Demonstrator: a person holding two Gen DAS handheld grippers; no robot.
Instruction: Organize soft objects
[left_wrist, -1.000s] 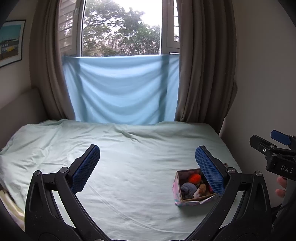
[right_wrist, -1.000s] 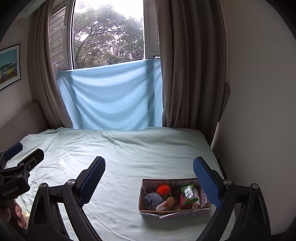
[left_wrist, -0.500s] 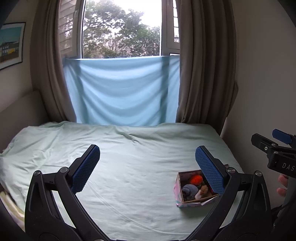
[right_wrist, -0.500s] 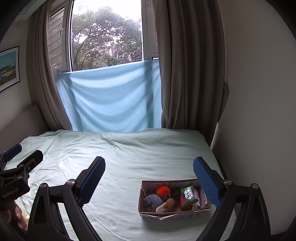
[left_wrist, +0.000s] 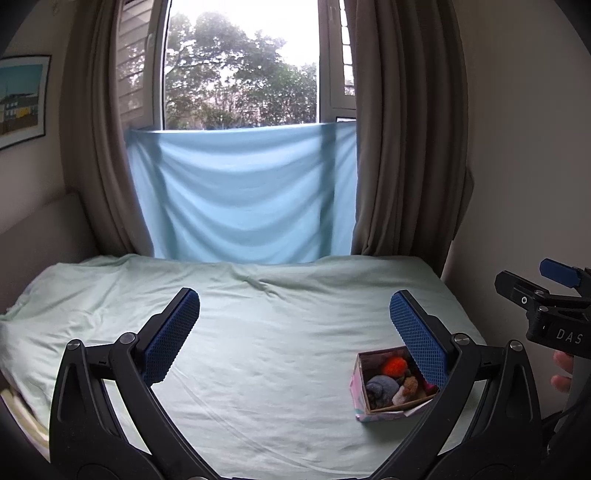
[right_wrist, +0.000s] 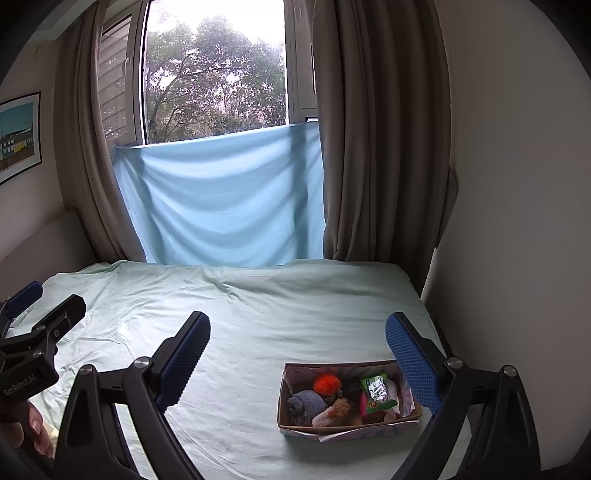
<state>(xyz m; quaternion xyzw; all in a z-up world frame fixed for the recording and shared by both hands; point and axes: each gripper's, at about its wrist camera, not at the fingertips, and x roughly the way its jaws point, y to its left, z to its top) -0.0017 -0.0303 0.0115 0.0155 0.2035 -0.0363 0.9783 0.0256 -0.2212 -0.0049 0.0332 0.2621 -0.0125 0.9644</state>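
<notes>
A small patterned cardboard box (right_wrist: 347, 432) sits on the pale green bed (right_wrist: 277, 314) near its right front corner. It holds soft items: an orange pom-pom (right_wrist: 325, 383), a grey-blue plush (right_wrist: 304, 404), a beige plush (right_wrist: 332, 410) and a green packet (right_wrist: 376, 391). The box also shows in the left wrist view (left_wrist: 360, 397), partly behind the right finger. My left gripper (left_wrist: 295, 332) is open and empty above the bed. My right gripper (right_wrist: 297, 350) is open and empty, above and in front of the box.
A light blue cloth (left_wrist: 240, 192) hangs over the window between brown curtains (left_wrist: 402, 147). A wall (right_wrist: 517, 221) runs along the bed's right side. A padded headboard (left_wrist: 37, 229) stands at left. The other gripper shows at each view's edge.
Both grippers have drawn back and risen slightly; the bed and box sit lower and a little farther in both views. Both stay open.
</notes>
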